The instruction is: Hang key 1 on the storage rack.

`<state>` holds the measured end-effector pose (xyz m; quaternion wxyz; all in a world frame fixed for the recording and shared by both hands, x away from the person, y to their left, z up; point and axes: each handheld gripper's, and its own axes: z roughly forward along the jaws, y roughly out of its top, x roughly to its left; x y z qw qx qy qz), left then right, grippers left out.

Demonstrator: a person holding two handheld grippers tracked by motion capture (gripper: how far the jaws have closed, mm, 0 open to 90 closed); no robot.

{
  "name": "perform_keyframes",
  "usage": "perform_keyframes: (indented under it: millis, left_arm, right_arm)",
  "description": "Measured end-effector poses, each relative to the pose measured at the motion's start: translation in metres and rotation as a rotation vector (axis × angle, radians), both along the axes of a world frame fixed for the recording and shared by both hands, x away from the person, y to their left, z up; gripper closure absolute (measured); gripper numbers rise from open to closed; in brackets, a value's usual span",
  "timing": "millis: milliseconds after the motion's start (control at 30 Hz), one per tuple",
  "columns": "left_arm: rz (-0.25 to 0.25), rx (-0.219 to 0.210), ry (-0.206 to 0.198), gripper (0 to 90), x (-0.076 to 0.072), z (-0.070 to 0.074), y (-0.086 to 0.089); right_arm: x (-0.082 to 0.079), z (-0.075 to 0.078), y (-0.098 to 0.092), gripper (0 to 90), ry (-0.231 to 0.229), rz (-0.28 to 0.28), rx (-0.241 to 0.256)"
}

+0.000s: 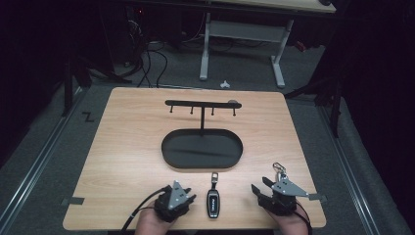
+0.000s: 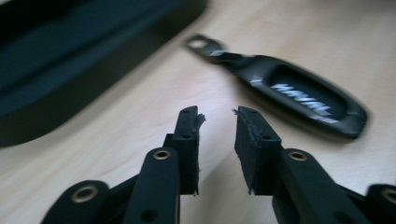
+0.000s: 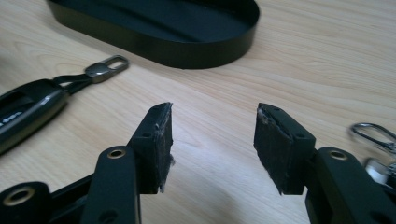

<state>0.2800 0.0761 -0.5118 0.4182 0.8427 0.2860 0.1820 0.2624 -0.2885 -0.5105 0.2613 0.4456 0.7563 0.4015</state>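
High view: full key stand [image 1: 202, 108] with four hooks on its crossbar above an oval black tray [image 1: 202, 149]; the gripper views give just the tray's rim. One key fob [image 1: 213, 200] lies flat on the counter [image 1: 127, 147] between the two hand-held grippers, near the front edge. One metal clip [image 1: 279, 169] sits just beyond the right hand-held gripper [image 1: 268, 185]; it is blurred at the edge of the right gripper view. Left hand-held gripper [image 2: 218, 116]: jaws narrowly apart, holding nothing, fob just ahead-right. Right: jaws wide apart, holding nothing.
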Motion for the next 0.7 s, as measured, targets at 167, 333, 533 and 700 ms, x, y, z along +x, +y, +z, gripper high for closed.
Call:
perform_keyframes:
  millis: [167,333,533,700]
  left_arm:
    - [0.16,-0.045,-0.038,55.0,0.011,0.006,0.051]
    - [0.27,-0.046,-0.057,41.1,0.013,0.006,0.082]
    - [0.3,-0.118,-0.065,34.3,0.011,0.006,0.096]
    - [0.283,-0.109,-0.058,33.8,0.012,0.004,0.09]
  right_arm:
    - [0.001,-0.001,0.021,48.5,0.018,0.064,0.002]
    - [0.006,-0.004,0.043,50.2,0.04,0.128,-0.003]
    - [0.009,-0.01,0.066,53.1,0.079,0.194,-0.012]
    - [0.005,-0.009,0.073,62.0,0.1,0.243,0.022]
